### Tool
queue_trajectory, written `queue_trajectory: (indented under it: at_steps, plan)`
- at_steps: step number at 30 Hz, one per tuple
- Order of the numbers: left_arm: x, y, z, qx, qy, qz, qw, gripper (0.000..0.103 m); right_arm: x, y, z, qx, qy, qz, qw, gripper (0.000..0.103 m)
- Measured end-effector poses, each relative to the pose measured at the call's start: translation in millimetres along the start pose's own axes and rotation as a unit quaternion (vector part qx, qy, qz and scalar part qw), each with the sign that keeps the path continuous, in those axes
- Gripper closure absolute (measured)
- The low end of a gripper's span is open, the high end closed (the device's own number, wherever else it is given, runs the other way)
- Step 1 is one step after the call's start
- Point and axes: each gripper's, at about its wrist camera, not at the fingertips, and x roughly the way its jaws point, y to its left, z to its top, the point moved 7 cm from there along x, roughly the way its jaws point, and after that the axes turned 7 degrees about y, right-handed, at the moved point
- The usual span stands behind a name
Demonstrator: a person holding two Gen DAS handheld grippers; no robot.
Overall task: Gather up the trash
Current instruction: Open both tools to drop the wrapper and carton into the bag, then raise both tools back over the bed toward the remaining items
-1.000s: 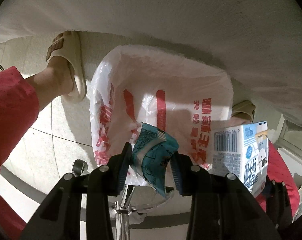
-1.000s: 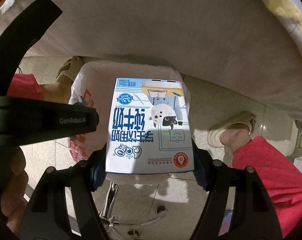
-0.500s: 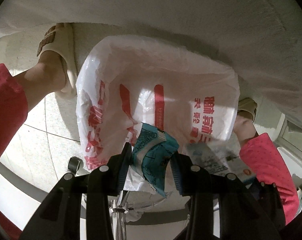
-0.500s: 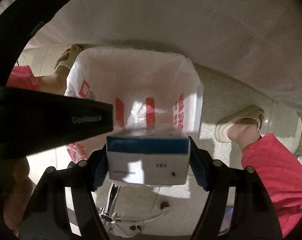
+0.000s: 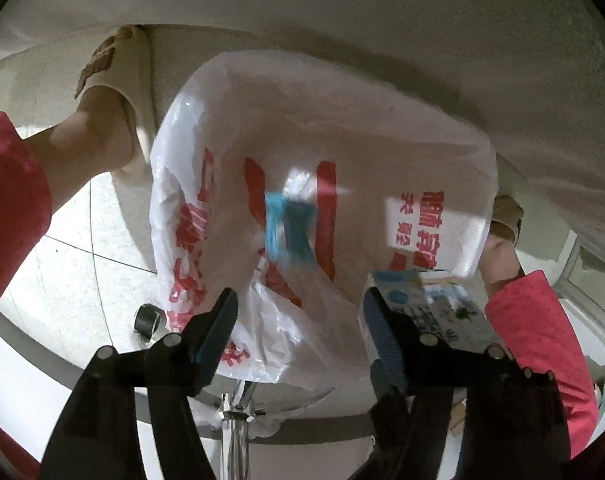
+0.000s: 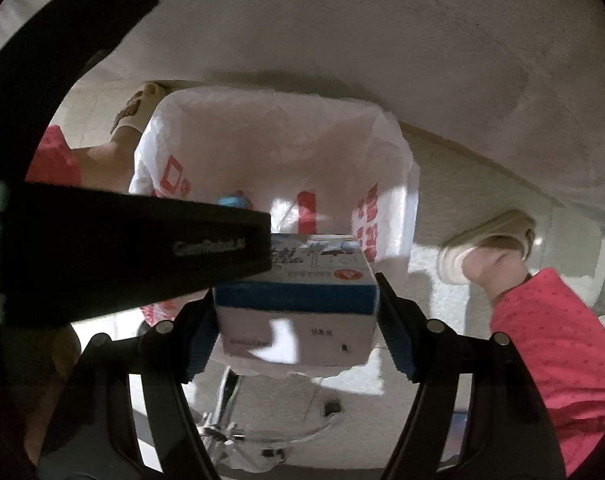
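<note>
- Wrapper [image 5: 288,226]: teal, blurred, mid-air inside the bag [image 5: 326,184], free of any grip; I judge it is dropping in.
- Carton [image 6: 298,304]: milk box, over the near edge of the bag mouth, not in yet.
- My right gripper [image 6: 298,316] is clamped on the carton, pads on both its sides.
- My left gripper [image 5: 298,328] is spread wide with nothing between the fingers, hovering over the bag mouth.
- Bag: white plastic, red print, mouth facing me, apparently lining a bin, though I cannot see the bin itself.
- Risk: carton sits at the near rim; if I let go here it could catch the edge, tip out and land on the floor [image 5: 70,272].
- Risk: thin plastic rim could fold inward under the carton and close part of the mouth.
- Risk: the two grippers are crowded together; the left one crosses the right view, so a bump could knock the carton askew in the pads.
- Left view only: wrapper shows clear against the bag wall, my open fingers, carton seen edge-on at lower right.
- Right view only: carton's end face, the pad contact, the bag's whole square mouth; the wrapper is just a blue scrap peeking over the left gripper's body.
- Outward: my slippers [image 6: 490,240] on either side of the bag, red trousers [image 6: 550,344], tiled floor, chrome stand [image 5: 234,432] below, a pale surface overhead.
</note>
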Motion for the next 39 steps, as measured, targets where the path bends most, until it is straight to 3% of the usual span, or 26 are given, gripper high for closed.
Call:
queue_trajectory:
  at_steps: [3, 14, 23, 26, 29, 33, 35, 39]
  plan:
    - [-1, -2, -2, 0.003, -0.003, 0.001, 1.0, 0.033, 0, -6, 1, 0.015, -0.001, 0.005, 1.0, 0.024]
    - [-22, -7, -15, 0.044, -0.046, 0.037, 0.9973, 0.028, -9, -3, -1, 0.01, -0.016, 0.003, 1.0, 0.023]
    - [-47, -6, -28, 0.063, -0.078, 0.044, 0.994, 0.026, -34, -2, -8, 0.006, -0.04, 0.011, 0.999, 0.021]
    - [-63, -4, -36, 0.074, -0.094, 0.05, 0.9916, 0.026, -51, -4, -13, 0.001, -0.06, -0.006, 0.998, 0.021]
    - [-92, 2, -47, 0.084, -0.128, 0.057, 0.9865, 0.026, -80, -10, -20, 0.002, -0.093, -0.006, 0.996, 0.021]
    - [-151, 5, -64, 0.123, -0.191, 0.065, 0.9717, 0.026, -131, -22, -20, 0.009, -0.15, 0.01, 0.989, 0.021]
    - [-194, 9, -71, 0.143, -0.223, 0.065, 0.9621, 0.025, -162, -30, -18, 0.004, -0.179, 0.004, 0.984, 0.019]
    - [-274, 16, -76, 0.148, -0.264, 0.053, 0.9516, 0.016, -240, -48, -10, -0.013, -0.246, -0.008, 0.969, 0.01]
